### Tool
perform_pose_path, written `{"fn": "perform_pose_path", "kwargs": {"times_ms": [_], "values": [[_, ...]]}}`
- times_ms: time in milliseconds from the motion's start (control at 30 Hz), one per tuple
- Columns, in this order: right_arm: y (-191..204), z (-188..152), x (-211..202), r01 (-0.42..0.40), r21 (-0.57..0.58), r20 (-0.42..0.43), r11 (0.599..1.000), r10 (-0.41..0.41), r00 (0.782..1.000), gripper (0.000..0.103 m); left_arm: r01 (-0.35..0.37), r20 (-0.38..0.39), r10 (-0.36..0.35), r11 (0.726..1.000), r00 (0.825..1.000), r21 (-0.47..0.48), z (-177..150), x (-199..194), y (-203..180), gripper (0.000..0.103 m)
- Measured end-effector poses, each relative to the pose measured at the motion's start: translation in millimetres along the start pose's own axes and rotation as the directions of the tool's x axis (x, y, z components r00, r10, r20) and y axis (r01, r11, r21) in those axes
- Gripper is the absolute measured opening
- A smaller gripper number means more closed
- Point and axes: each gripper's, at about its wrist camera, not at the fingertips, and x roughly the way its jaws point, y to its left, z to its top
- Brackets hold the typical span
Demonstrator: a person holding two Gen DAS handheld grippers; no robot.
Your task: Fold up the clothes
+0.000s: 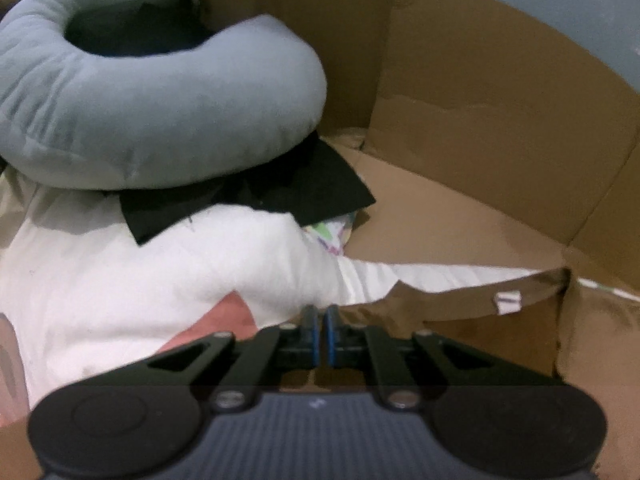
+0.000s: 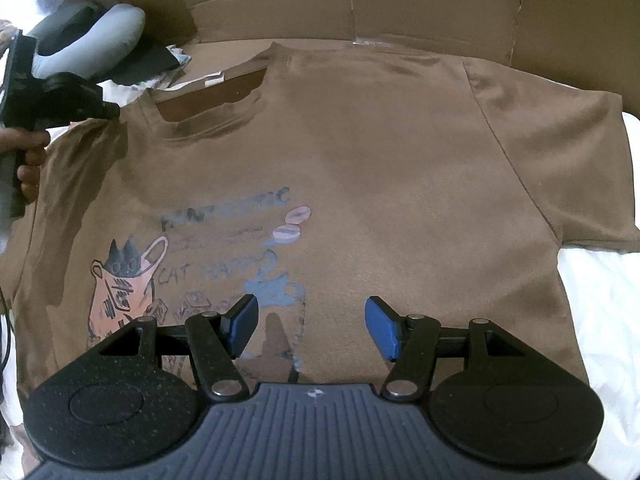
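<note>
A brown T-shirt (image 2: 360, 152) with a cat print lies face up and spread flat, collar toward the cardboard. My right gripper (image 2: 310, 322) hovers over the print on the chest, open, with nothing between its blue pads. A hand (image 2: 28, 160) holds my left gripper (image 2: 110, 112), its tip resting at the shirt's shoulder beside the collar. In the left wrist view, that gripper (image 1: 321, 314) shows only a thin slit between the pads and I see no cloth in it. The shirt's collar edge (image 1: 440, 308) and white neck label (image 1: 507, 303) lie just to its right.
A grey ring-shaped pillow (image 1: 160, 100) sits on black cloth (image 1: 280, 196) and white bedding (image 1: 120, 272) to the left of the shirt. Cardboard walls (image 2: 400, 0) rise behind the collar. White bedding (image 2: 600, 312) shows past the shirt's right sleeve.
</note>
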Motion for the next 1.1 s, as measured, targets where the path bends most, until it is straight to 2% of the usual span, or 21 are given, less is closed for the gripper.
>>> {"fn": "perform_pose_path", "kwargs": {"times_ms": [67, 200, 267, 367, 733, 900, 1100], "values": [[-0.7, -2.0, -3.0, 0.0, -0.003, 0.006, 1.0, 0.0, 1.0, 0.066, -0.002, 0.035, 0.001, 1.0, 0.999, 0.023, -1.2, -14.2, 3.5, 0.016], [-1.2, -6.2, -5.2, 0.002, -0.002, 0.006, 1.0, -0.002, 1.0, 0.066, -0.001, 0.055, -0.002, 0.998, 0.998, 0.057, -6.3, -43.9, 20.2, 0.016], [-0.3, -8.3, -6.9, 0.004, -0.011, 0.005, 1.0, -0.004, 1.0, 0.066, -0.02, 0.058, 0.017, 0.999, 0.998, 0.049, -11.8, -59.3, 33.9, 0.017], [0.4, -10.7, -10.0, 0.004, -0.016, 0.009, 1.0, -0.004, 1.0, 0.066, -0.035, 0.06, 0.034, 0.999, 0.998, 0.021, -23.2, -80.8, 57.8, 0.025], [7.9, -20.1, -25.4, -0.01, -0.028, 0.015, 1.0, 0.01, 1.0, 0.066, -0.158, 0.003, 0.159, 0.981, 0.987, -0.114, -57.4, -117.0, 129.1, 0.025], [15.8, -25.4, -34.4, -0.019, -0.06, 0.005, 0.998, 0.019, 1.0, 0.066, -0.195, -0.036, 0.192, 0.967, 0.981, -0.164, -84.9, -138.6, 152.4, 0.025], [22.5, -24.2, -44.6, -0.051, -0.083, 0.023, 0.995, 0.053, 0.998, 0.066, -0.248, -0.107, 0.23, 0.942, 0.967, -0.224, -123.1, -152.5, 163.5, 0.028]]}}
